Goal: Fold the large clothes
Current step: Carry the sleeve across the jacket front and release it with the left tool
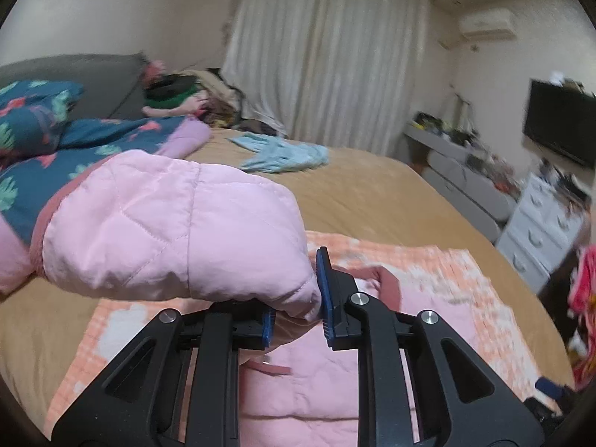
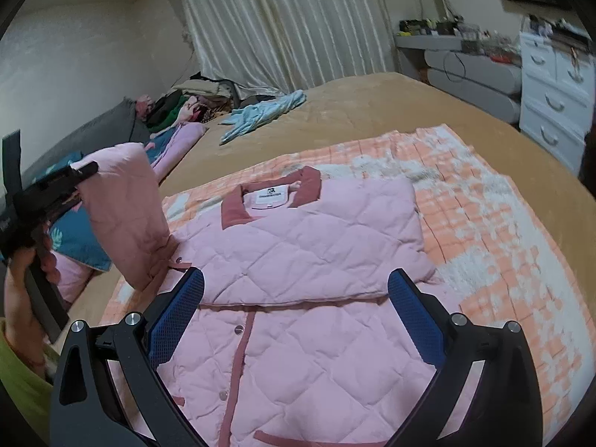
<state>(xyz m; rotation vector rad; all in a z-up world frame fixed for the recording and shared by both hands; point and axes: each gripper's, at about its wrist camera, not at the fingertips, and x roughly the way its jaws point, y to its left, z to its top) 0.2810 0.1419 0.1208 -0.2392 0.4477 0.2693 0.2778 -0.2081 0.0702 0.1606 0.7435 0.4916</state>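
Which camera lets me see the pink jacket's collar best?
The right wrist view: the collar lies open in plain sight, its label showing. In the left wrist view the sleeve pinched by the left gripper hides most of it.

The jacket [image 2: 298,260] lies on a blanket [image 2: 484,223] spread over the bed [image 2: 372,111]. Its sleeve [image 2: 126,216] is lifted at the left, clamped in the left gripper [image 1: 298,316]. The right gripper [image 2: 294,320] hangs over the jacket's front, jaws apart. A small garment [image 2: 260,115] lies behind, toward the curtain [image 2: 279,26]; drawers [image 2: 551,97] stand right of the bed.
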